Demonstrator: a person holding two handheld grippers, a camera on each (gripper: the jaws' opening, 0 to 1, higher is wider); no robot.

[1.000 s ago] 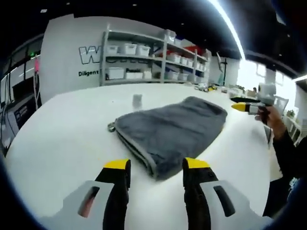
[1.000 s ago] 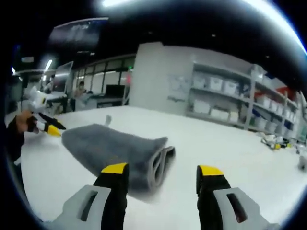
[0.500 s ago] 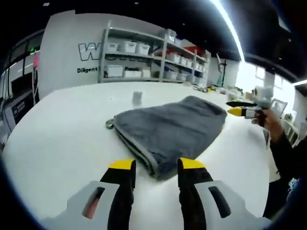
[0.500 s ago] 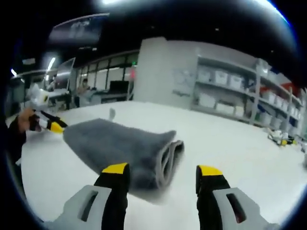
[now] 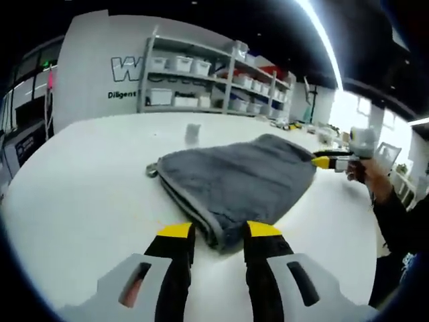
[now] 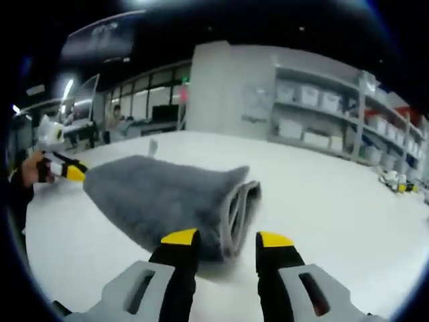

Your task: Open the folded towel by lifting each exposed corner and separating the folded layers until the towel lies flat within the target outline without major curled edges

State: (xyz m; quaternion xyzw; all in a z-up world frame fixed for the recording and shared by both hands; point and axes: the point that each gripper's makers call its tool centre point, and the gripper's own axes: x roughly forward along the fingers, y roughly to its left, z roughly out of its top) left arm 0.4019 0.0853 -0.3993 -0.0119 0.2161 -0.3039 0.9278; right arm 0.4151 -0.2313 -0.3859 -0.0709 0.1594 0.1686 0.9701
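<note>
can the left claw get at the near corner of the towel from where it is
Probably yes. The left claw is open with its jaws straddling the near corner of the folded grey towel, which lies on the white table. Nothing sits between them.

Folded towel (image 5: pixel 234 181) lies on table (image 5: pixel 80 194), shelves (image 5: pixel 214 87) behind.

We are seeing a white worktop (image 5: pixel 80 181), grey shelving (image 5: pixel 221 84) holding white bins (image 5: pixel 179 66), and a lettered white wall (image 5: pixel 87 74).
</note>
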